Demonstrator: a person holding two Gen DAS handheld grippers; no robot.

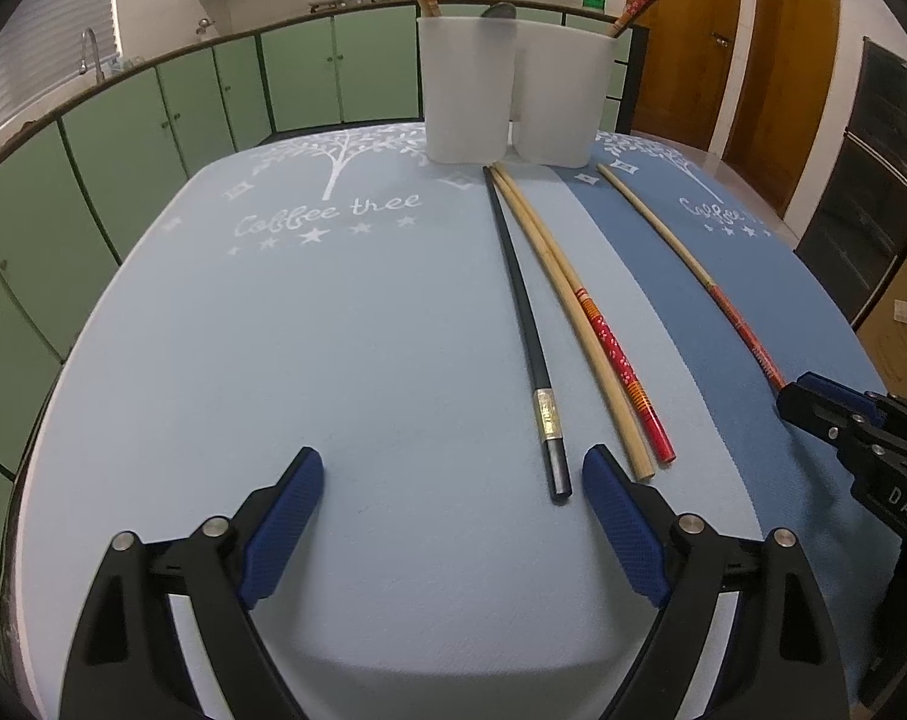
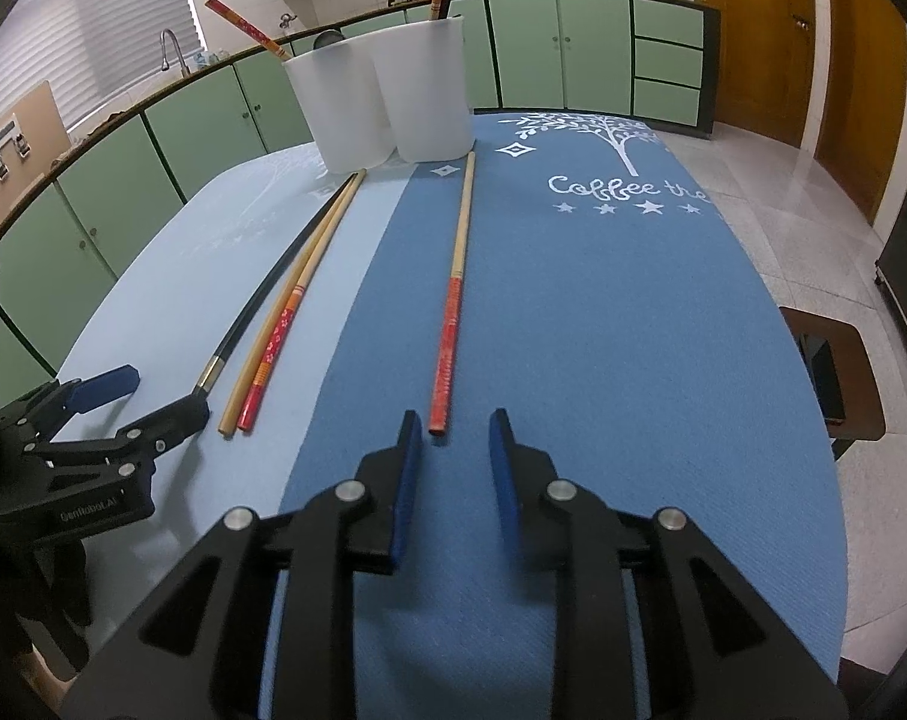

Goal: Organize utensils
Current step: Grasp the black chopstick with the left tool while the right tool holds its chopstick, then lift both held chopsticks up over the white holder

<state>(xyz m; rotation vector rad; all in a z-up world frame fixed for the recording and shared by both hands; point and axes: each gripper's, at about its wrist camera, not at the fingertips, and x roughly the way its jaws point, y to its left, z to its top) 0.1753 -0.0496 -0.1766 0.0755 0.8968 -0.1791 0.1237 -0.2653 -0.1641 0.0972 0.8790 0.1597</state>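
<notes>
Two white cups (image 1: 466, 90) (image 2: 420, 90) stand at the far edge of the table, each holding chopsticks. A black chopstick (image 1: 522, 324) (image 2: 261, 294), a plain wooden one (image 1: 573, 324) and a red-handled one (image 1: 621, 372) (image 2: 273, 348) lie together on the light mat. A lone red-handled chopstick (image 1: 693, 276) (image 2: 450, 324) lies on the dark blue mat. My left gripper (image 1: 453, 480) is open and empty, its right finger just beside the black chopstick's end. My right gripper (image 2: 453, 420) is open and empty, just behind the lone chopstick's red end.
A light blue mat (image 1: 333, 330) and a dark blue mat (image 2: 603, 330) cover the table. Green kitchen cabinets (image 1: 153, 120) run behind it. A dark stool (image 2: 831, 372) stands at the right of the table.
</notes>
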